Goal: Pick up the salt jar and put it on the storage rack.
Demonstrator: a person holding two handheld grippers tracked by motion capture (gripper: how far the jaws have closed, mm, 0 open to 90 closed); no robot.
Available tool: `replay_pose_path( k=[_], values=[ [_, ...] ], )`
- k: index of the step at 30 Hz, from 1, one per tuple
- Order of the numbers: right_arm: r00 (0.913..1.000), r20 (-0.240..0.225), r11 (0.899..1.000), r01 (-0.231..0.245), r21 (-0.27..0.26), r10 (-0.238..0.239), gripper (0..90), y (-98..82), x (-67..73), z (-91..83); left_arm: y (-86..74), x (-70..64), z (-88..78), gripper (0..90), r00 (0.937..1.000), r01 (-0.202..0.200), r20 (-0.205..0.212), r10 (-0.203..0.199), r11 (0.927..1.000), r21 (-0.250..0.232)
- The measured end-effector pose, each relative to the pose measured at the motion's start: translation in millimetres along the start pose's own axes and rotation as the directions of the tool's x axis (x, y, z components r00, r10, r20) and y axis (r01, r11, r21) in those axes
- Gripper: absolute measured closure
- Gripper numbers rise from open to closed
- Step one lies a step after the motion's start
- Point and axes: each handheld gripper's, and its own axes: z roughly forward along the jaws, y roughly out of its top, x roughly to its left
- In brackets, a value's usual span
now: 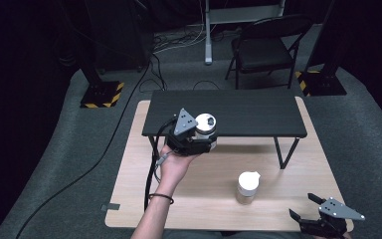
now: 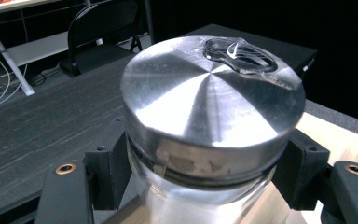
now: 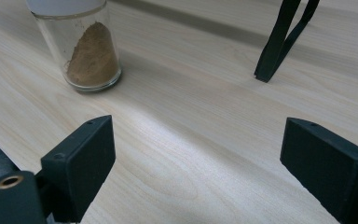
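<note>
A glass jar with a brushed metal lid [image 2: 209,98] sits between the jaws of my left gripper [image 2: 205,179], which is shut on the glass just under the lid. In the high view this jar [image 1: 205,124] hangs at the front edge of a low black table [image 1: 238,112], held by the left gripper [image 1: 204,143]. A second jar [image 1: 247,188] with a white lid stands on the wooden board [image 1: 134,194]; it holds brown powder [image 3: 92,56]. My right gripper [image 1: 304,208] rests at the board's near right corner, open and holding nothing [image 3: 196,158], pointing toward that jar.
The black table's thin leg [image 3: 279,42] stands on the board ahead of the right gripper. A folding chair [image 1: 266,47] and two stand bases with yellow-black stripes [image 1: 102,94] are on the grey carpet behind. A black cable [image 1: 79,174] runs across the floor at left.
</note>
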Motion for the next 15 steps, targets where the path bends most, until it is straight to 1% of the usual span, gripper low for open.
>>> replay_pose_path(
  k=[1, 3, 4, 6, 7, 9, 10, 12, 13, 14, 15],
  values=[
    [1.0000, -0.001, 1.000, 0.002, 0.000, -0.002, 8.9, 0.1, 0.0, 0.1, 1.2, 0.8, 0.6, 30.4, 1.0000, 0.000, -0.003, 0.000, 1.0000, 0.002],
    [1.0000, -0.001, 1.000, 0.002, 0.000, -0.002, 8.9, 0.0, 0.1, 0.0, 6.4, 5.5, 4.9, 30.4, 0.9998, 0.019, -0.009, -0.019, 0.9998, 0.007],
    [1.0000, 0.000, 1.000, -0.001, 0.000, 0.001, 8.9, -0.1, -0.1, -0.1, 6.4, 5.5, 4.9, 30.5, 0.9998, 0.019, -0.009, -0.019, 0.9998, 0.007],
    [1.0000, -0.001, 1.000, -0.002, 0.000, 0.002, 8.9, -0.2, -0.6, -0.2, 10.7, 7.2, 8.0, 30.4, 0.9995, 0.020, -0.024, -0.019, 0.9997, 0.013],
    [1.0000, 0.000, 1.000, -0.004, 0.002, 0.004, 8.9, 0.0, -0.6, -0.2, 14.5, 9.9, 11.8, 30.4, 0.9990, 0.029, -0.034, -0.029, 0.9994, 0.016],
    [1.0000, 0.000, 1.000, -0.004, 0.002, 0.004, 8.9, -0.1, -0.7, -0.2, 16.2, 11.0, 13.9, 30.4, 0.9988, 0.031, -0.039, -0.030, 0.9994, 0.017],
    [1.0000, -0.001, 1.000, -0.002, 0.000, 0.002, 8.9, -0.2, -0.7, -0.3, 20.6, 13.0, 18.5, 30.4, 0.9981, 0.035, -0.052, -0.034, 0.9991, 0.024],
    [1.0000, -0.002, 1.000, -0.002, -0.001, 0.002, 8.9, -0.3, -0.8, -0.4, 22.8, 14.0, 21.0, 30.4, 0.9978, 0.036, -0.057, -0.035, 0.9989, 0.028],
    [1.0000, -0.002, 1.000, -0.002, -0.001, 0.002, 8.9, -0.3, -1.0, -0.4, 26.7, 15.4, 26.1, 30.4, 0.9971, 0.039, -0.066, -0.037, 0.9987, 0.033],
    [1.0000, -0.002, 1.000, -0.001, -0.001, 0.001, 8.9, -0.4, -1.2, -0.4, 26.7, 15.4, 26.1, 30.4, 0.9971, 0.039, -0.066, -0.037, 0.9987, 0.033],
    [1.0000, -0.002, 1.000, -0.001, -0.001, 0.001, 8.9, -0.4, -1.4, -0.4, 31.1, 17.1, 30.2, 30.4, 0.9970, 0.038, -0.070, -0.035, 0.9984, 0.043]
  ],
)
